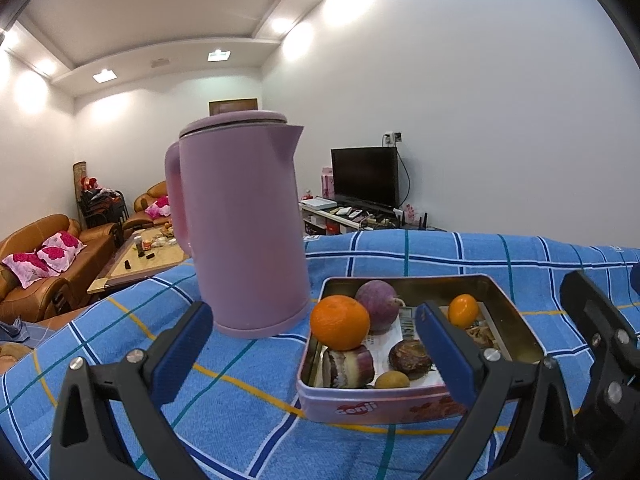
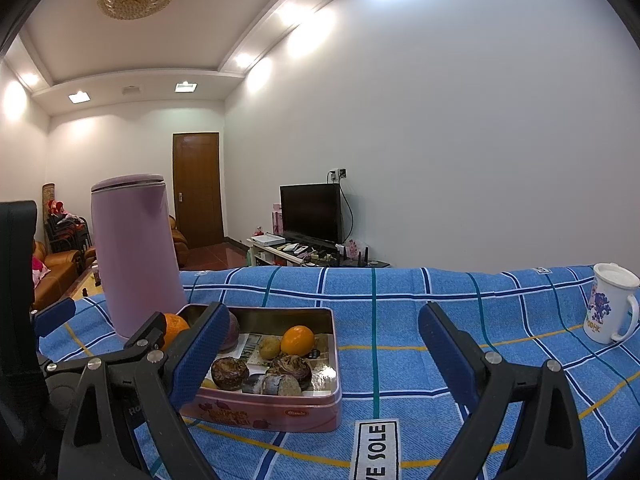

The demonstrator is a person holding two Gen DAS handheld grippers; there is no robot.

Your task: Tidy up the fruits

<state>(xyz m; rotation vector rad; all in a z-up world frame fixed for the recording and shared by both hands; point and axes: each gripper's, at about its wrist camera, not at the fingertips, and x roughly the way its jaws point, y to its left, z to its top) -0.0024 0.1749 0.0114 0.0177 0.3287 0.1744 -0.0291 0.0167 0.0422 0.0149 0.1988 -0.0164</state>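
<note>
My left gripper point(image 1: 312, 344) and right gripper point(image 2: 324, 354) hover with fingers spread and empty over the blue plaid cloth point(image 2: 440, 292) on the counter. The fruit tin point(image 1: 516, 320) sits near centre, right of a purple kettle point(image 1: 240, 232); a mug point(image 2: 610, 304) stands far right, and a television point(image 2: 310, 212) stands against the far wall.

We see white walls, recessed ceiling lights point(image 2: 186, 87), a brown door point(image 2: 197, 188) left of the television point(image 2: 310, 213), and orange sofas point(image 1: 60, 256) far left of it
</note>
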